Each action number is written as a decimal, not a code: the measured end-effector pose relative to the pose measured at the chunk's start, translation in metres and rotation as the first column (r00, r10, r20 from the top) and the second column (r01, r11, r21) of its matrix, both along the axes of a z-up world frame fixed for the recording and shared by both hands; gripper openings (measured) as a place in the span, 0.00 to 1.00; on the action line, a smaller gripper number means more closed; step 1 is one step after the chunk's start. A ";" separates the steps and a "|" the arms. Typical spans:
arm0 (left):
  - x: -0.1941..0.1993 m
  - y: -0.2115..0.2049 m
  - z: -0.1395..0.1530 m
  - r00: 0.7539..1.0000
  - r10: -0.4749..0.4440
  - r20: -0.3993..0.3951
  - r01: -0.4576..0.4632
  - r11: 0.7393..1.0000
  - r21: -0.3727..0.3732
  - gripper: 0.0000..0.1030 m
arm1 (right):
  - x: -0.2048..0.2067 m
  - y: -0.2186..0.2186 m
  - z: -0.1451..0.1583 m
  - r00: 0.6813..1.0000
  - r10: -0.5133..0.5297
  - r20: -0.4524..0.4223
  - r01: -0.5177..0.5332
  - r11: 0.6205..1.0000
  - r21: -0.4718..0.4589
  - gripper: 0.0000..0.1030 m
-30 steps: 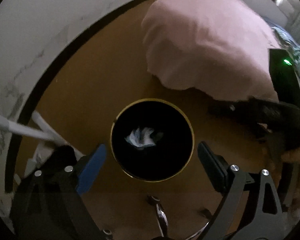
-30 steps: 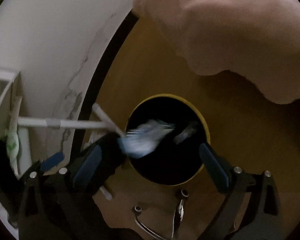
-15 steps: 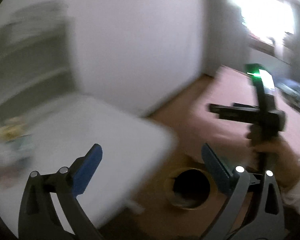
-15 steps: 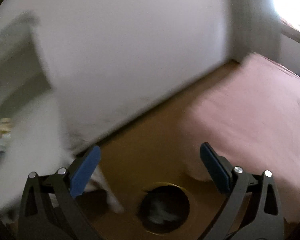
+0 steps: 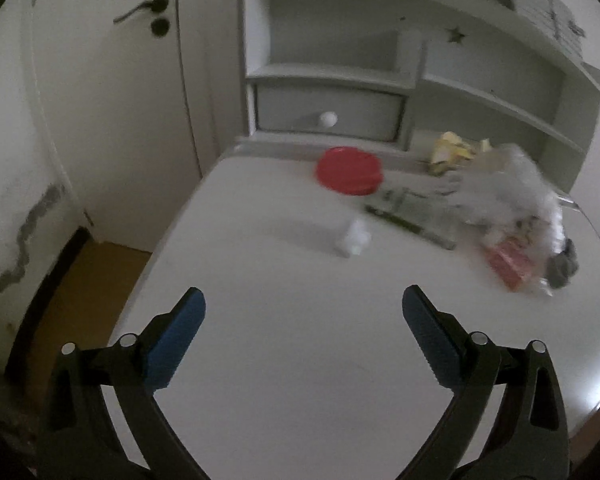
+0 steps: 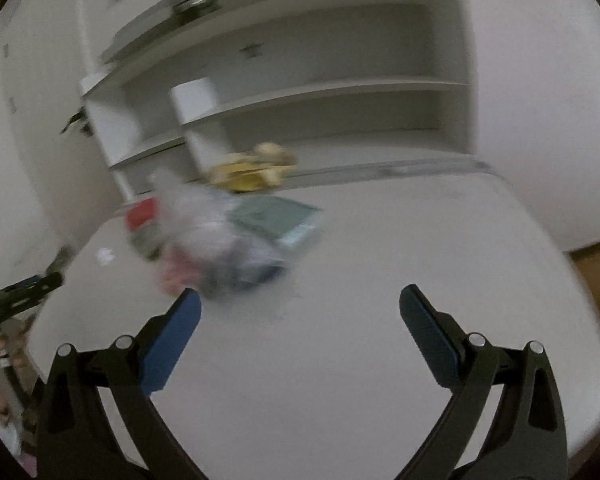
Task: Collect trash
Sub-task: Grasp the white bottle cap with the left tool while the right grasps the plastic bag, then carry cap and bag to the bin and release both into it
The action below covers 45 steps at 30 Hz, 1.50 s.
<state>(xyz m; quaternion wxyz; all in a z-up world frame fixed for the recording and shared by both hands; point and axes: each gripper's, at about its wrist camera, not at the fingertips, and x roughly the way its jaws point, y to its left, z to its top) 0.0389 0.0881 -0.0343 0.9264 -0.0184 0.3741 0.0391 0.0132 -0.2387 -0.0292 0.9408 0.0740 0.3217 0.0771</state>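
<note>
Both views look down on a white desk (image 5: 284, 288). On it lie a crumpled white paper ball (image 5: 354, 240), a red round lid (image 5: 349, 170), a yellow wrapper (image 5: 454, 152) and a clear plastic bag of scraps (image 5: 512, 208). My left gripper (image 5: 302, 296) hovers over bare desk short of the paper ball; its jaws are closing a little, still wide, with nothing between them. My right gripper (image 6: 300, 294) is open and holds nothing, with the blurred plastic bag (image 6: 216, 236) just beyond its left finger. The paper ball (image 6: 105, 256) sits far left in the right wrist view.
A white shelf unit (image 5: 480, 92) with a small drawer (image 5: 328, 114) stands at the desk's back. A green booklet (image 6: 278, 216) and a thin dark pen (image 5: 408, 222) lie by the bag. A door (image 5: 112, 80) and brown floor (image 5: 84, 272) lie to the left.
Both grippers have swung up and away from the black bin on the floor, rolled upright, and now face the desk. The bin has left both views.
</note>
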 end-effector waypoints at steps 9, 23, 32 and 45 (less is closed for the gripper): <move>0.055 -0.024 -0.021 0.991 -0.108 -0.074 0.109 0.994 0.015 0.73 | 0.084 0.056 0.003 0.994 0.104 -0.038 -0.106 0.993 -0.058 0.93; 0.098 -0.013 -0.026 0.983 -0.150 -0.104 0.144 0.988 -0.060 0.29 | 0.142 0.076 0.003 0.978 0.193 -0.082 -0.201 0.975 -0.099 0.31; 0.084 -0.018 0.013 0.983 -0.184 0.010 0.184 0.980 -0.079 0.29 | 0.141 0.046 0.067 0.983 0.162 0.080 -0.168 0.983 0.071 0.30; 0.073 -0.043 0.012 0.977 -0.214 0.022 0.215 0.976 -0.043 0.29 | 0.138 0.033 0.019 0.989 0.140 -0.052 -0.138 0.990 0.036 0.30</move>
